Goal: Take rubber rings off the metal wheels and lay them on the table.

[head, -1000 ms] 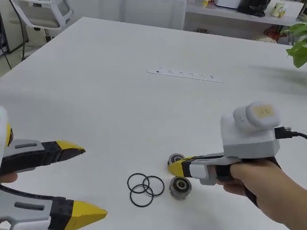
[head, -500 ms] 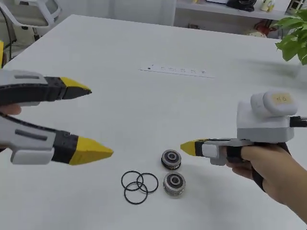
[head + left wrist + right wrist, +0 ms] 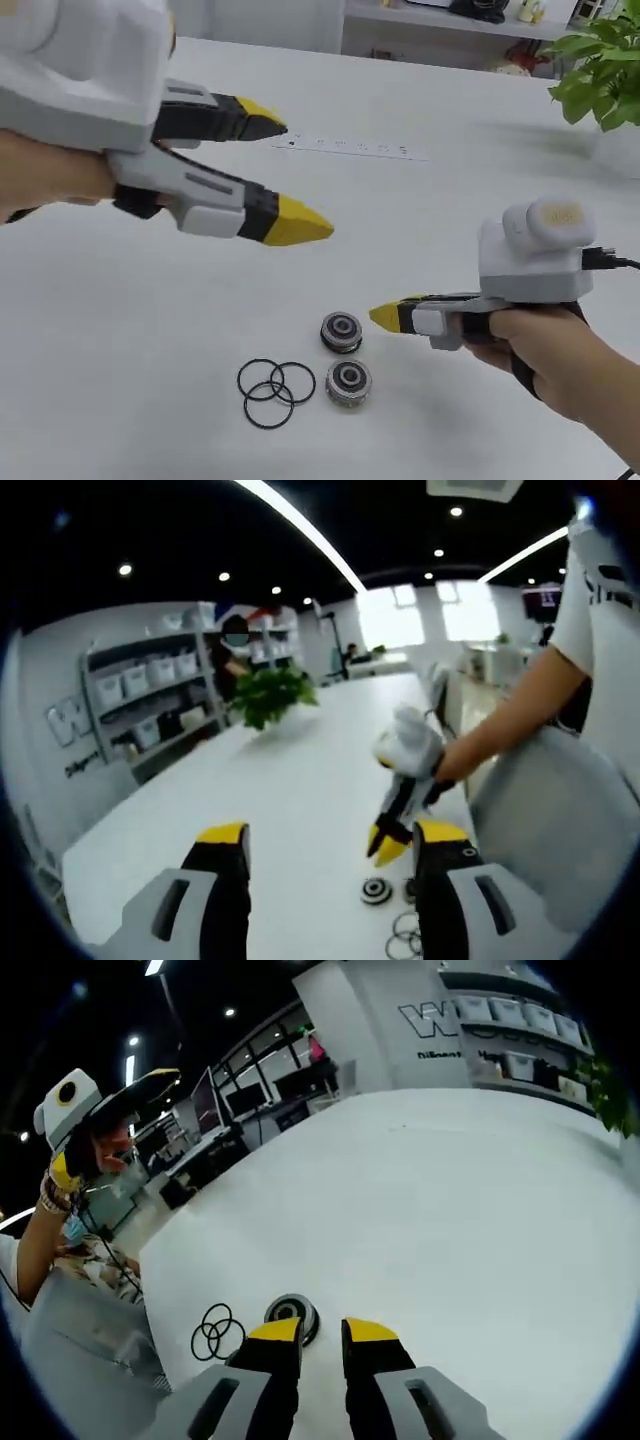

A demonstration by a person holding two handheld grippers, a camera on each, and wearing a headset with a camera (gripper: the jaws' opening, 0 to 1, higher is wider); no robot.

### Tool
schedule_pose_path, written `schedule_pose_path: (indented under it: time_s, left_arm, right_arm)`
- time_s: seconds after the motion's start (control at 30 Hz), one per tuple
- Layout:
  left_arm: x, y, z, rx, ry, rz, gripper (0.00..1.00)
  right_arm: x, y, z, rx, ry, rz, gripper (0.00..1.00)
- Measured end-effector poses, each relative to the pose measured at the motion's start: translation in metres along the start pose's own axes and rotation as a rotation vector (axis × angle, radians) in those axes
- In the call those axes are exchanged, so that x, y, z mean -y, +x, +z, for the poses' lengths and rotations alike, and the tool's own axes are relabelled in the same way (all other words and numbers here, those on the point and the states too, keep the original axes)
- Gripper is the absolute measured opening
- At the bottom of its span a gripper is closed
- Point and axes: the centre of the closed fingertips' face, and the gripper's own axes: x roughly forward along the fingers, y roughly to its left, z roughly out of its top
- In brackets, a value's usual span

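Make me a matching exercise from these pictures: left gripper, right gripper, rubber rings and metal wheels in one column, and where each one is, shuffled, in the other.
Things:
1. left gripper
2. right gripper
3. rubber rings
4. metal wheels

Places:
A. flat on the table, three overlapping
B. low over the table, tip next to the farther wheel
C. held high, jaws wide apart
D. a pair, just right of the rings in the head view

Pairs: 1-C, 2-B, 3-A, 4-D
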Motion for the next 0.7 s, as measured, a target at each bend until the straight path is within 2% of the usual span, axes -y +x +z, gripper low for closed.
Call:
schedule_pose_path:
  time_s: [0.13,0.27,0.47,0.5,0.6,0.7]
  left_arm:
    - [-0.003,0.024,-0.005,0.012,0.003,-0.006,0.63]
    - [0.002,0.046,-0.023,-0.004,-0.004,-0.008,0.58]
    - [0.02,0.061,-0.067,-0.05,-0.016,-0.015,0.5]
    - [0.024,0.063,-0.078,-0.068,-0.033,-0.016,0.47]
    - [0.035,0.068,-0.1,-0.126,-0.05,-0.045,0.42]
    - [0.044,0.073,-0.113,-0.158,-0.051,-0.064,0.39]
  right_arm:
    - [-0.002,0.002,-0.003,-0.011,-0.042,0.01,0.15]
    - [-0.001,0.005,-0.009,-0.036,-0.083,0.012,0.16]
    - [-0.001,0.006,-0.012,-0.048,-0.127,0.024,0.18]
    - [0.0,0.007,-0.013,-0.055,-0.137,0.024,0.18]
    - [-0.001,0.009,-0.017,-0.07,-0.154,0.031,0.19]
    - [-0.002,0.01,-0.02,-0.082,-0.173,0.041,0.2]
